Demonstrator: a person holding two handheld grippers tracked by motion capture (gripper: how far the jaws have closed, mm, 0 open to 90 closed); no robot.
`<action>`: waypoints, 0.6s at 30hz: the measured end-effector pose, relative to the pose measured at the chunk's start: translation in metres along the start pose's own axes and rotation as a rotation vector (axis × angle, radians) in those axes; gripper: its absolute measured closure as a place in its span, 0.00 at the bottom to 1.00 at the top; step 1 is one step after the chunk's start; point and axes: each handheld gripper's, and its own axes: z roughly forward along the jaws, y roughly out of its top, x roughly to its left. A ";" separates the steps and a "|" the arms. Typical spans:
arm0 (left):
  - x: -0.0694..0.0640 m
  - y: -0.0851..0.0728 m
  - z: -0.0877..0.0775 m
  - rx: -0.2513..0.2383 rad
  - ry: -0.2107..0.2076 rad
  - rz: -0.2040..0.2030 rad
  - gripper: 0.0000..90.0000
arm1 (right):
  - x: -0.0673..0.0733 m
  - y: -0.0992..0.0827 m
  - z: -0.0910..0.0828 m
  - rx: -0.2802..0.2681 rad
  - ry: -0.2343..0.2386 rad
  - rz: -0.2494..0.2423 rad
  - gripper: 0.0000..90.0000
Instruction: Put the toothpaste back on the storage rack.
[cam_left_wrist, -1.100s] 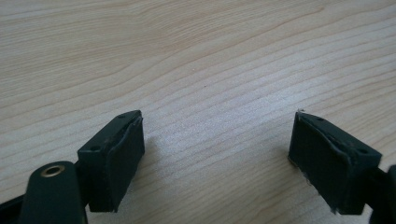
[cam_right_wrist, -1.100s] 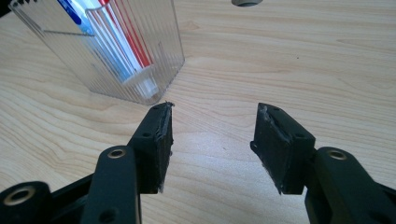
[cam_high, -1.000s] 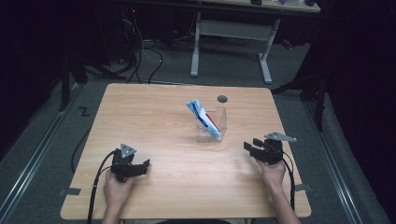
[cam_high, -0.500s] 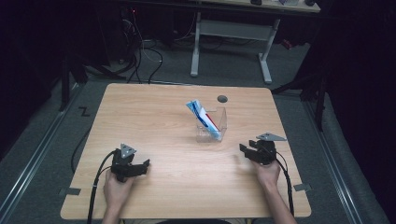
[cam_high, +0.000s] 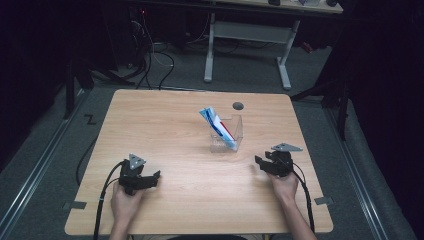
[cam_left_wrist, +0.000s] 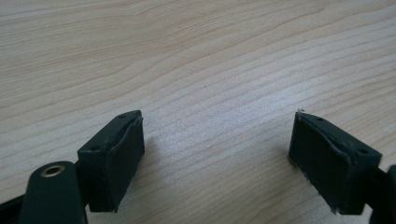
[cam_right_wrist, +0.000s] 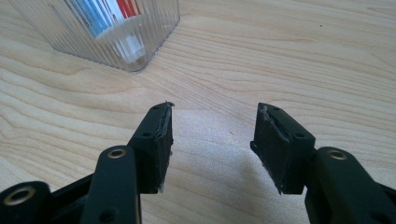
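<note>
Now tube (cam_high: 218, 126) in clear holder (cam_high: 235, 141) leans up-left; both tools (cam_high: 156, 176) (cam_high: 258, 163) spread, empty

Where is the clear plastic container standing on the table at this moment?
In the high view the clear plastic container stands right of the table's middle, just below the round hole, ahead and left of the right tongs.

On the table (cam_high: 175, 120), a clear holder (cam_high: 227, 135) with tubes (cam_high: 216, 125) in it stands between the left claw (cam_high: 156, 176) and right claw (cam_high: 258, 163), farther back.
</note>
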 end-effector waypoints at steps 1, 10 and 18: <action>0.000 0.000 0.000 0.000 0.000 0.000 0.21 | 0.000 0.000 0.000 0.001 0.000 0.000 0.53; 0.000 0.000 0.000 0.000 0.000 0.000 0.21 | 0.002 -0.001 0.004 0.014 0.000 -0.008 0.52; 0.000 0.000 0.000 0.000 0.000 0.000 0.21 | 0.003 -0.007 0.008 0.028 -0.013 -0.010 0.52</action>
